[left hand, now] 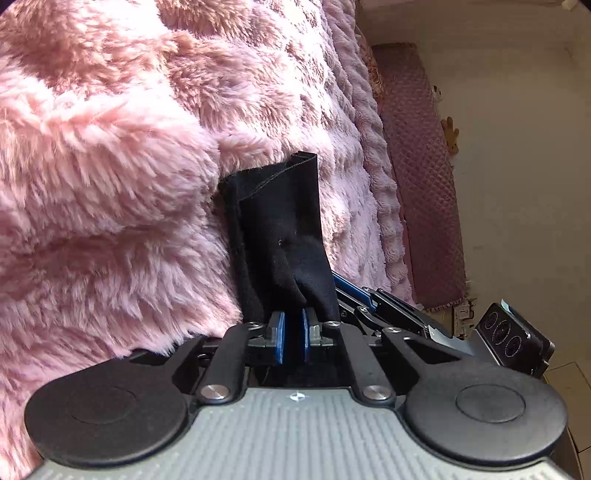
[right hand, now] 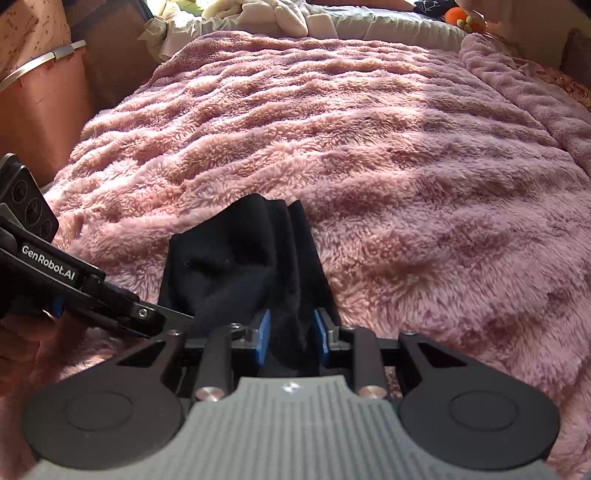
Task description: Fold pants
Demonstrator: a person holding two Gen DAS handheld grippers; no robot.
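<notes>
The black pants (right hand: 240,266) lie bunched on a fluffy pink blanket (right hand: 369,147) that covers a bed. My right gripper (right hand: 291,339) is shut on a thick fold of the black cloth between its blue pads. My left gripper (left hand: 293,338) is shut on another edge of the same pants (left hand: 277,229), whose hemmed end stands up against the pink blanket (left hand: 110,166). In the right wrist view the left gripper (right hand: 177,315) comes in from the left and bites the cloth right beside my right one. The right gripper also shows in the left wrist view (left hand: 341,284), behind the cloth.
A pile of pale bedding (right hand: 266,14) and an orange toy (right hand: 458,16) lie at the far end of the bed. A brown bin (right hand: 44,92) stands at the left. A purple quilted mat (left hand: 424,166) lies on the floor beside the bed.
</notes>
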